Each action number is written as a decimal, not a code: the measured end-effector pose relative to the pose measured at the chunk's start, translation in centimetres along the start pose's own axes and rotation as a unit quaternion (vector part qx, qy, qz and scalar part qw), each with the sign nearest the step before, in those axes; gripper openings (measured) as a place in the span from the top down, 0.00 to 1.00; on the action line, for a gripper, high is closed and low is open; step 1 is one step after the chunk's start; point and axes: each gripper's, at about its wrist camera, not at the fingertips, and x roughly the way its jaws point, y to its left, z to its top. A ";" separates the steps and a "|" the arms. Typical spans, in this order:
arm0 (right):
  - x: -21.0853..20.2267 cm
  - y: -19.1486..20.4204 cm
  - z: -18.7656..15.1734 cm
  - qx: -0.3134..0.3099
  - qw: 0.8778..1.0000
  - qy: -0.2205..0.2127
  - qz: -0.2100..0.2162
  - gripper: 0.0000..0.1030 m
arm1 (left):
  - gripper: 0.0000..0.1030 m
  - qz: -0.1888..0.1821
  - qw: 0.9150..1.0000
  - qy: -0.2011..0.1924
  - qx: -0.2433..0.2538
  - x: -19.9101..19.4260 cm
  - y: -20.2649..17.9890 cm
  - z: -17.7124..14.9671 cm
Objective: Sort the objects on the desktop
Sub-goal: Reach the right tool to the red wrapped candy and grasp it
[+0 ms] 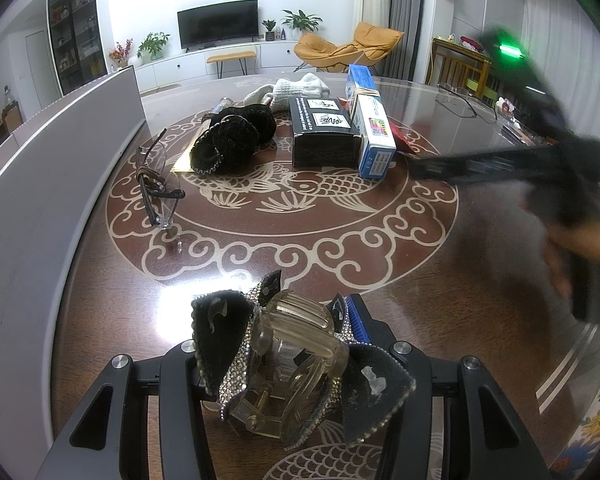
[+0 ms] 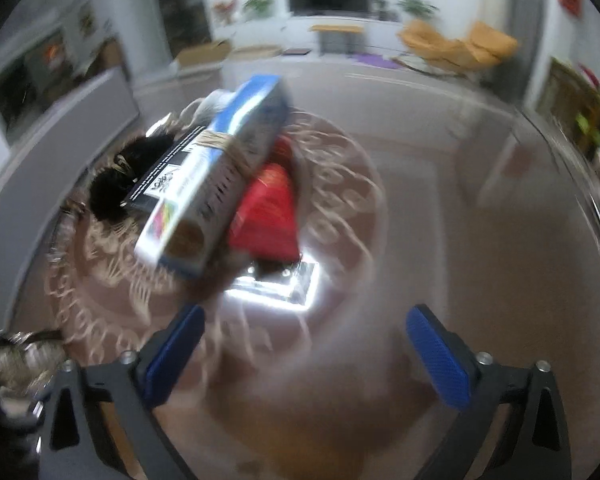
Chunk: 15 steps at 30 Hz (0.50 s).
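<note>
The left gripper (image 1: 284, 344) pinches a clear hair claw clip with a black rhinestone bow (image 1: 292, 368), held near, above the brown patterned table (image 1: 380, 264). The right gripper (image 2: 304, 344) stands spread wide with nothing between its blue pads (image 2: 436, 356). Farther off lie a blue and white box (image 2: 216, 176), a black box (image 1: 324, 132), a red packet (image 2: 270, 208), a black scrunchie (image 1: 232, 140) and, at the left, clear glasses (image 1: 160, 188).

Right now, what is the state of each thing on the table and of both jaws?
Left gripper: jaws shut on the bow hair clip.
Bow hair clip: held, off the table.
Right gripper: jaws wide open, nothing between them.
Clear glasses: folded, lying on the table.
Black box: closed, lying flat.
Blue and white box: closed, rubber band around it, beside the black box.
Black scrunchie: lying on the table.
</note>
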 end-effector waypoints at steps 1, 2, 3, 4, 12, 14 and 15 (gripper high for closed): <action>0.9 0.7 1.0 -0.016 1.000 0.003 0.000 0.05 | 0.52 0.000 1.000 0.000 0.000 0.0 0.0 0.0; 1.8 1.2 1.8 -0.029 1.000 0.010 -0.001 0.05 | 0.52 0.000 1.000 0.000 0.000 0.0 0.0 0.0; 2.7 1.8 2.8 -0.045 0.999 0.016 -0.004 0.05 | 0.52 -0.001 1.000 0.000 -0.001 0.0 0.0 0.0; 3.2 2.1 3.4 -0.054 0.998 0.017 -0.004 0.05 | 0.52 -0.001 1.000 0.000 -0.001 0.0 0.0 0.0; 3.8 1.6 5.7 -0.038 0.999 0.012 0.014 0.79 | 0.52 -0.001 1.000 0.000 -0.001 0.1 -0.2 -0.1; 3.1 1.6 4.6 -0.041 0.999 0.006 0.017 0.79 | 0.52 -0.001 1.000 0.000 -0.001 0.1 -0.2 -0.1; 2.7 1.6 4.0 -0.041 0.999 0.004 0.021 0.79 | 0.52 -0.001 1.000 0.000 -0.001 0.1 -0.2 -0.1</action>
